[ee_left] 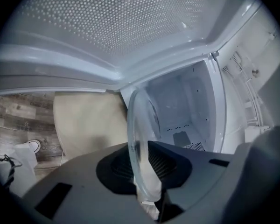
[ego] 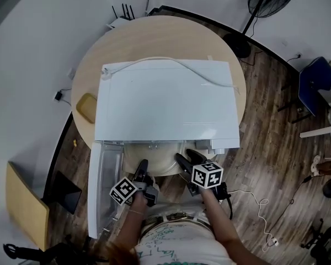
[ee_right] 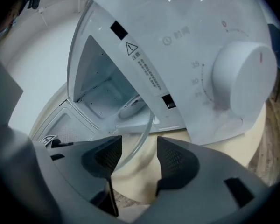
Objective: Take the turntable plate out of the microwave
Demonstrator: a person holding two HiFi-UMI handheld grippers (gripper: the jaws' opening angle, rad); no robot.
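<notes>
The clear glass turntable plate (ego: 163,163) sits half out of the open front of the white microwave (ego: 165,101). My left gripper (ego: 141,169) is at its left rim and my right gripper (ego: 182,160) at its right rim. In the left gripper view the plate (ee_left: 139,134) stands edge-on between the pads, and the left gripper (ee_left: 145,168) is shut on its rim. In the right gripper view the plate's rim (ee_right: 141,136) passes between the jaws of the right gripper (ee_right: 139,155), which stand open and apart from it.
The microwave door (ego: 105,186) hangs open at the left, its perforated window (ee_left: 107,27) close above the left gripper. The dial (ee_right: 242,71) sits right of the cavity (ee_right: 105,90). The round wooden table (ego: 154,35) also holds a yellow dish (ego: 86,108). A white cable (ego: 171,65) lies on the microwave's top.
</notes>
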